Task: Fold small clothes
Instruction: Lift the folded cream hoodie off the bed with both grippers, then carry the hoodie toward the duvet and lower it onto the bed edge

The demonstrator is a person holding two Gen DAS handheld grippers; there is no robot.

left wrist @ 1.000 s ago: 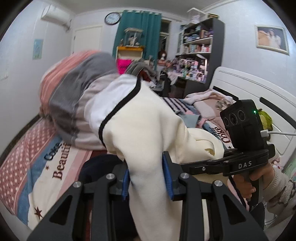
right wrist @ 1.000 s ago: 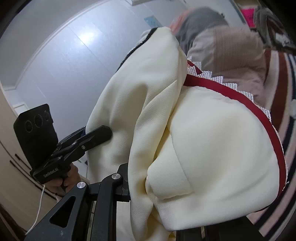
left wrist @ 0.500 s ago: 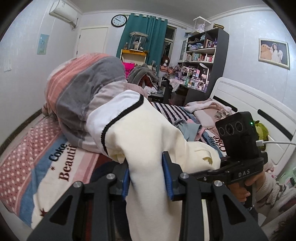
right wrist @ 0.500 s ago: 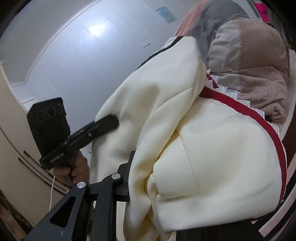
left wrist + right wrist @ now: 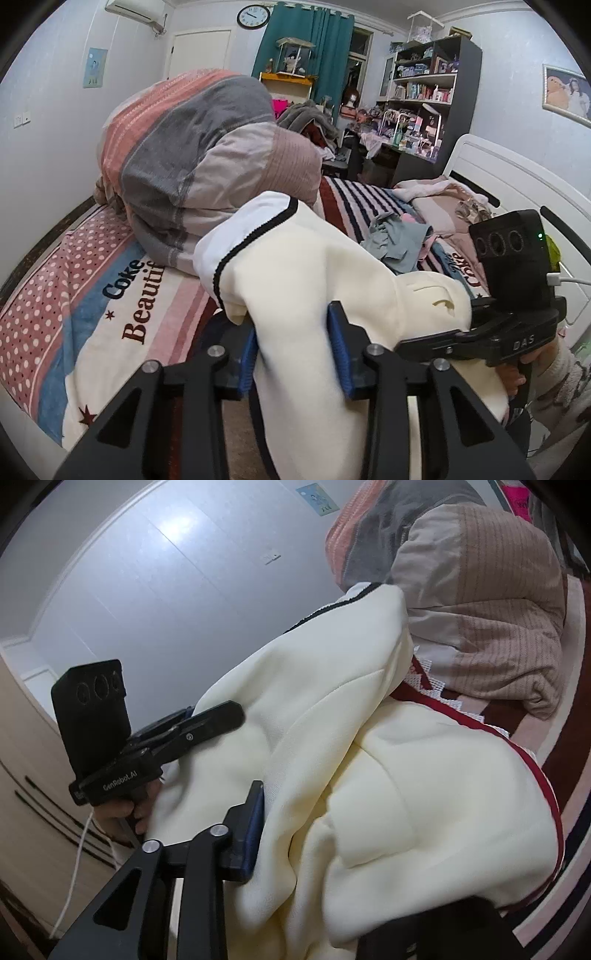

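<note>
Left gripper point(image 5: 295, 347): both blue pads pressed into a bunched fold of the cream garment point(image 5: 314, 280), jaws clamped on it; cloth rises between the pads and drapes down over the black frame; a white ribbed cuff point(image 5: 243, 236) with a thin black stripe sticks up at the garment's top, toward the quilt.

Right gripper point(image 5: 332, 834): one blue pad point(image 5: 255, 830) shows flat against the cream cloth; the other finger is buried under the fabric, so the grip reads as closed on the garment but the far pad itself is hidden; in the left wrist view this same gripper body, marked DAS, sits at the garment's right end, held by a hand in a fuzzy sleeve.

Garment hangs between the two grippers, held above the near edge of the bed point(image 5: 44, 295); a dark red trim point(image 5: 524, 760) with white mesh runs along its far side in the right wrist view.

Beyond: rolled quilt point(image 5: 207, 155), pink, grey and beige, on the bedspread's middle; printed words "Coke" and "Beauti" on the spread at the left; loose grey clothes point(image 5: 399, 243) toward the headboard point(image 5: 517, 184) side; bookshelf point(image 5: 432, 96), teal curtain point(image 5: 314, 48), wall clock point(image 5: 253, 16) at the back.
</note>
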